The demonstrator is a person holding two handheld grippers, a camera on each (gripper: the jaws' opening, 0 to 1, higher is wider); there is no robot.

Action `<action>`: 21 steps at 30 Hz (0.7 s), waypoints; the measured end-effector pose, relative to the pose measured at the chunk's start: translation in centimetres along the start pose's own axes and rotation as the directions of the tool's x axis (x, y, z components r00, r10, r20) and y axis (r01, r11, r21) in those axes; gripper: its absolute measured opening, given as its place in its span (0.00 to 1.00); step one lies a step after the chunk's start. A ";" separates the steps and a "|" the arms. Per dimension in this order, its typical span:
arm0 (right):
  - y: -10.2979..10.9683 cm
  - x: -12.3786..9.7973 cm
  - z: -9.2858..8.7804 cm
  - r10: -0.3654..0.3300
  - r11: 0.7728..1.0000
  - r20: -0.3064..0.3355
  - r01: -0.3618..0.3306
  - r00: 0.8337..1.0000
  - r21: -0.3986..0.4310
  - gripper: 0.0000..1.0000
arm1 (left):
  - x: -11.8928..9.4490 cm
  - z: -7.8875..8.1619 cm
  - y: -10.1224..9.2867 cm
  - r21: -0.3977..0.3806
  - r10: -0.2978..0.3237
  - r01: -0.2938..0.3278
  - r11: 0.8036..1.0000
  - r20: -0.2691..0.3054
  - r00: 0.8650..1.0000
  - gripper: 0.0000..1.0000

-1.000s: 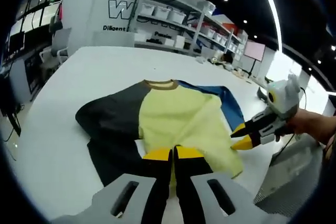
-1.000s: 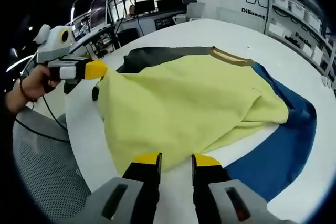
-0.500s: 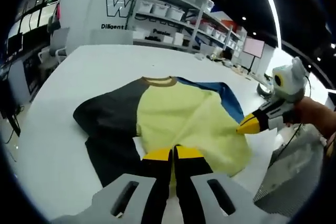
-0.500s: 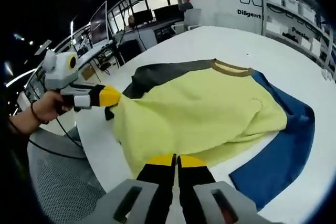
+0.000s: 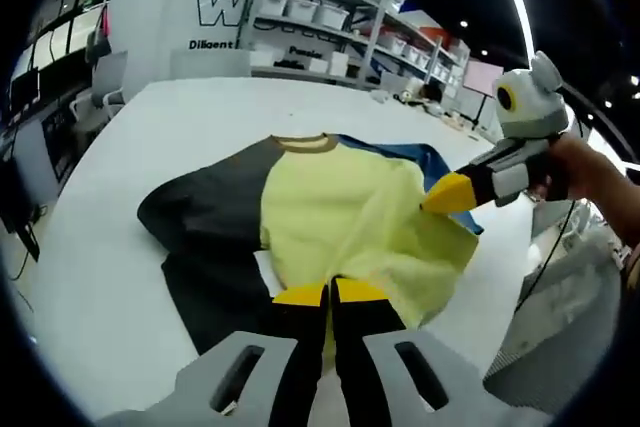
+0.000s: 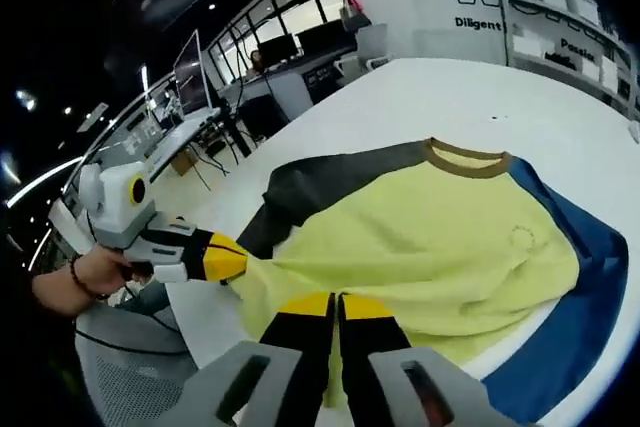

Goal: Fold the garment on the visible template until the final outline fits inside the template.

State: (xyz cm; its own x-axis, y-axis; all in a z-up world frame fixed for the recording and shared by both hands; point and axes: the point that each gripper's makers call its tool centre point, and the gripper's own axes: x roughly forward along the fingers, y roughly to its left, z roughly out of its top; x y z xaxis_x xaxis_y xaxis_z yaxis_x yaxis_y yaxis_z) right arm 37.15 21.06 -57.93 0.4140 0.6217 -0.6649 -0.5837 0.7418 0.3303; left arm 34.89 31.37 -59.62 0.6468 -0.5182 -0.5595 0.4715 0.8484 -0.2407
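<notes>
With both grippers clamped on the bottom hem of the shirt (image 5: 330, 212), the left gripper (image 5: 327, 295) and the right gripper (image 6: 333, 307) each with jaws pressed together on yellow cloth, the step in hand looks like the fold of the hem up toward the collar (image 6: 468, 157). Next, I judge, both must carry the hem forward evenly and lay it flat. Lying on the white table (image 5: 150, 137), the shirt runs lengthwise from hem to collar, collar pointing away from the person.

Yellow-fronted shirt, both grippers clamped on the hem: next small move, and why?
Probably carry the hem toward the brown collar. Both the left gripper and right gripper are shut on the yellow-fronted shirt, its hem lifted off the white table.
</notes>
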 end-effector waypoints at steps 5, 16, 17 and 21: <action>-0.5 1.7 0.6 0.006 0.998 0.007 -0.007 1.000 0.055 0.00 | 0.2 -0.5 0.0 0.009 -0.004 0.004 1.000 -0.022 1.000 0.00; -2.9 5.5 1.7 -0.022 0.989 -0.041 0.028 0.999 0.146 0.00 | 0.4 -1.3 0.1 0.014 -0.005 0.006 1.000 -0.056 0.998 0.00; -2.9 5.6 1.6 -0.025 0.989 -0.046 0.031 0.999 0.147 0.00 | 0.4 -1.4 0.2 0.013 -0.006 0.006 1.000 -0.060 0.998 0.00; -3.5 6.6 0.8 -0.044 0.989 -0.085 0.056 0.995 0.138 0.00 | 0.5 -2.1 0.3 0.004 -0.010 0.011 1.000 -0.085 0.996 0.00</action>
State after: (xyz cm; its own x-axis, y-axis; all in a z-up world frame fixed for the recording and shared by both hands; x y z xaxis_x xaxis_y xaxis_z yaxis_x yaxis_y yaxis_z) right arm 42.52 22.73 -62.91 0.3786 0.5649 -0.7332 -0.4575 0.8028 0.3823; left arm 34.08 31.59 -61.68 0.5889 -0.5158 -0.6222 0.4808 0.8424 -0.2432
